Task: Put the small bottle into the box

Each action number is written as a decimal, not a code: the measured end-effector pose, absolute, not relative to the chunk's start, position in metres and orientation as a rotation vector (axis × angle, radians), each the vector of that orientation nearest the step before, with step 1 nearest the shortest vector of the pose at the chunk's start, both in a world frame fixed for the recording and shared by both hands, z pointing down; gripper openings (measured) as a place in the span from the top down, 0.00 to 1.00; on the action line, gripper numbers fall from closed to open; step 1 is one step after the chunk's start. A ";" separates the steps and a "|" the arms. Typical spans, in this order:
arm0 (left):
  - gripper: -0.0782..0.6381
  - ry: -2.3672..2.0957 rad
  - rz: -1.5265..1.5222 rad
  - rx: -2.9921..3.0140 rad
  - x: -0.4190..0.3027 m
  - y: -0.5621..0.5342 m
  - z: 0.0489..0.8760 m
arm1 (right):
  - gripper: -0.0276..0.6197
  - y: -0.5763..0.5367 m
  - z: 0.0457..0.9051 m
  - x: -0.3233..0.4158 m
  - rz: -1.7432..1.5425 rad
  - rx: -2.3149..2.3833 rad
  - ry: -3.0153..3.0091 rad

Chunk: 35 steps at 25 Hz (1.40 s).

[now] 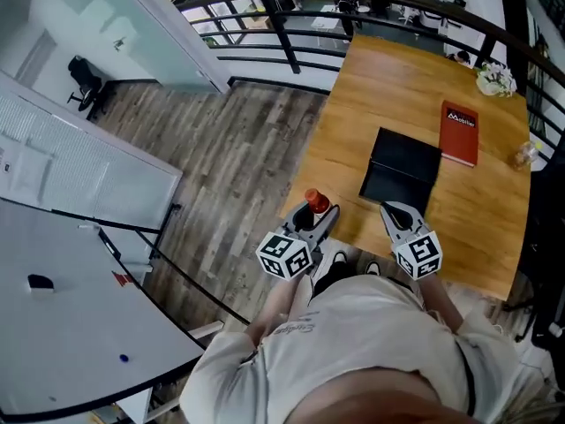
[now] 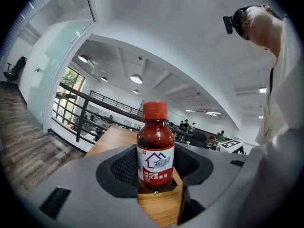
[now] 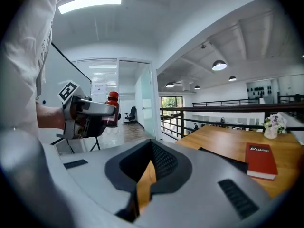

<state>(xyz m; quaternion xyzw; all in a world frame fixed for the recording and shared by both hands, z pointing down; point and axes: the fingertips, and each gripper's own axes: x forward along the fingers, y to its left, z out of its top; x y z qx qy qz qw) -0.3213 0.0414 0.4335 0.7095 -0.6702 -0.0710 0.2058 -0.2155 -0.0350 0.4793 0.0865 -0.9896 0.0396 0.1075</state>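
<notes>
The small bottle (image 1: 315,204), dark red liquid under a red cap with a white and red label, stands upright between the jaws of my left gripper (image 1: 320,221), which is shut on it above the table's near left corner. The left gripper view shows the bottle (image 2: 155,148) centred in that gripper (image 2: 155,177). The black box (image 1: 402,170) lies flat on the wooden table (image 1: 388,87), just beyond both grippers. My right gripper (image 1: 395,210) hovers near the box's front edge, shut and holding nothing (image 3: 144,183). In the right gripper view the bottle (image 3: 111,109) appears at the left, the box (image 3: 223,158) to the right.
A red book (image 1: 459,133) lies right of the box, seen too as the red book (image 3: 260,160). A small flower pot (image 1: 496,79) and a clear crumpled object (image 1: 527,154) sit near the right edge. A black railing (image 1: 291,25) borders the far and left sides, with a drop beyond.
</notes>
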 end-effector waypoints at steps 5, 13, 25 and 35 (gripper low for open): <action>0.58 -1.736 -0.215 2.101 -0.337 0.008 0.423 | 0.96 -0.050 0.452 -0.234 0.086 0.418 -2.933; 0.58 -1.523 -0.225 2.275 -0.357 -0.034 0.416 | 0.96 -0.066 0.443 -0.253 0.044 0.661 -2.889; 0.58 -1.227 -0.207 2.266 -0.322 -0.054 0.471 | 0.96 -0.063 0.477 -0.191 0.197 0.993 -2.688; 0.58 -1.134 -0.174 2.255 -0.277 -0.070 0.491 | 0.96 -0.073 0.487 -0.171 0.219 1.000 -2.662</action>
